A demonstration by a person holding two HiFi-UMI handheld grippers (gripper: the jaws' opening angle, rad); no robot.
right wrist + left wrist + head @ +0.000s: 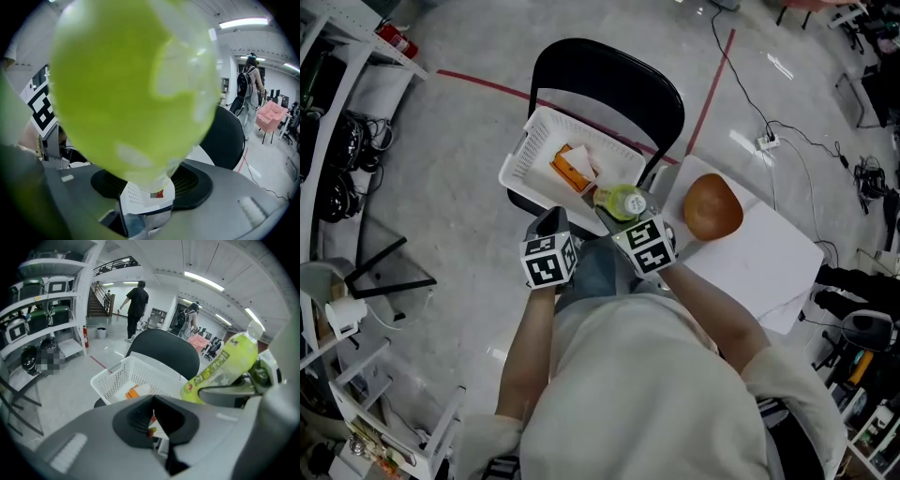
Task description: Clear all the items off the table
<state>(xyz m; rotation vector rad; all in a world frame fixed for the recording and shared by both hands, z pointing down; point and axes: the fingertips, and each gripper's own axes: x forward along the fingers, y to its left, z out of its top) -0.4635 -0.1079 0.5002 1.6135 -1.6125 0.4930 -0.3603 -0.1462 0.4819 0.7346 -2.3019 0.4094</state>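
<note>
A yellow-green drink bottle (622, 202) sits gripped in my right gripper (617, 214), just over the near rim of a white mesh basket (530, 141). It fills the right gripper view (136, 84) and shows at the right of the left gripper view (220, 366). The basket (122, 376) rests on a black chair (609, 80) and holds an orange packet (570, 167) beside something white. My left gripper (548, 223) is shut with nothing in it, close beside the right one at the basket's near edge. A brown bowl (712, 206) lies on the white table (769, 262).
Metal shelves (337, 122) with gear stand at the left. Red tape lines (487, 84) and cables (797, 141) cross the floor. More equipment (862, 347) crowds the right edge. Two people (137, 310) stand in the far background, and a staircase rises behind them.
</note>
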